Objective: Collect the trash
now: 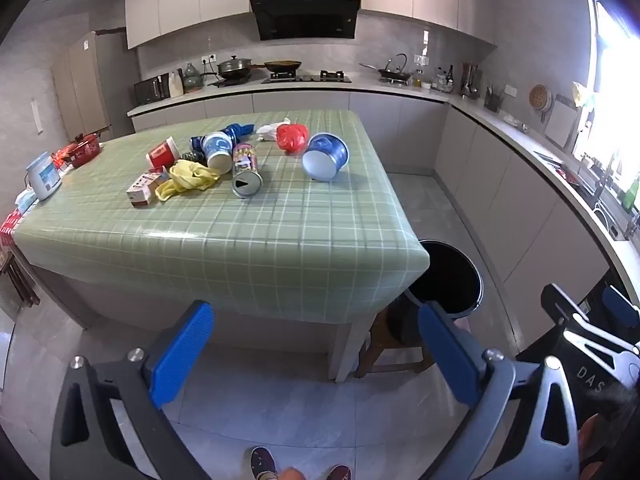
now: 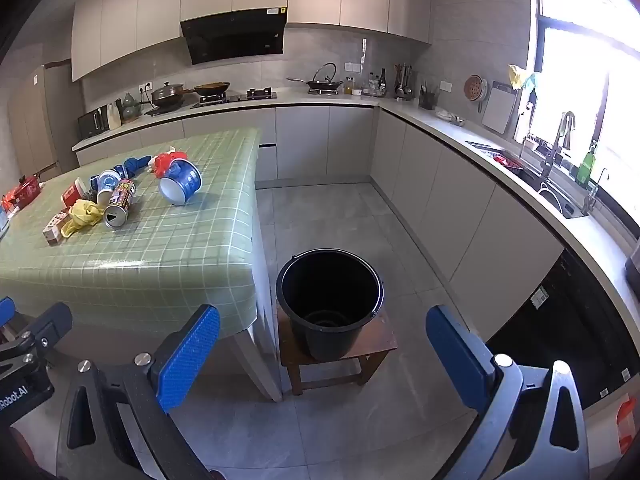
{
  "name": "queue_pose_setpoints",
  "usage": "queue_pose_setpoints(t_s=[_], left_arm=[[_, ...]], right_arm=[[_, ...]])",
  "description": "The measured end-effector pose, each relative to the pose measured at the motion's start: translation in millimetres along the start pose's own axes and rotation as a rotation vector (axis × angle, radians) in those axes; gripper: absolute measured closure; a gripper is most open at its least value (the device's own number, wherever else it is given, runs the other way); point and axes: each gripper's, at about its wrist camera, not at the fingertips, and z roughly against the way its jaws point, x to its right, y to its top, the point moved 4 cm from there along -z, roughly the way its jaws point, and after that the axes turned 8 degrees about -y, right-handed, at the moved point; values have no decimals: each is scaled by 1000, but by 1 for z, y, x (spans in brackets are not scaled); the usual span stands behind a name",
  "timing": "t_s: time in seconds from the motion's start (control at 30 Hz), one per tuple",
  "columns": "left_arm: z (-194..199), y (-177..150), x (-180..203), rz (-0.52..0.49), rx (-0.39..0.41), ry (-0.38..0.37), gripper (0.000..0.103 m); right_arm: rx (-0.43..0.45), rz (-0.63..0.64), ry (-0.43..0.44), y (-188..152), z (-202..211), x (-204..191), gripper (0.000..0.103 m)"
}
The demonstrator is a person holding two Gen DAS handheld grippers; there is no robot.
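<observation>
Grey cabinets and a black range hood (image 1: 306, 14) lined the kitchen wall beyond a bench (image 1: 248, 236) covered in green checked cloth. Both tools were held short of the bench, tilted downward over the tiled floor. The left tool (image 1: 316, 344) stood released, its blue pads spread wide with nothing between them. Ahead of it and to its left, the trash lay clustered on the cloth: a small carton (image 1: 145, 188), a red paper cup (image 1: 163, 153), a crumpled yellow wrapper (image 1: 188, 178), a tipped can (image 1: 246, 170), a blue-and-white cup (image 1: 218, 151), a red plastic bag (image 1: 293, 138) and, furthest right, an overturned blue tub (image 1: 326, 156). The right tool (image 2: 322, 344) was likewise released and empty. Directly ahead of it, between its pads in the right wrist view, a black bucket (image 2: 330, 304) sat on a low wooden stool (image 2: 340, 356) just beside the bench's corner.
</observation>
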Motion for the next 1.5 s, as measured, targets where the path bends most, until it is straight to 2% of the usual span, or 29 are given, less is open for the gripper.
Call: queue_pose_setpoints(t_s=[0.1,0.13,0.33,1.13,1.5], left_arm=[[-3,0,-3,12,-2,-1,0],[0,0,-4,21,13,-1,0],[-4,3,-4,33,-4,4,0],[-6,5,-8,35,-7,5,0],[-6,5,-8,33,-7,6,0]], right_arm=[[-1,-8,3,1,0,-2,0],[-31,-5,9,4,-6,-3,0],[-22,-13,8,4,-9,6,0],[-27,-10,8,11,-20,-1,0],[-26,-7,-19,11,-22,0,0]])
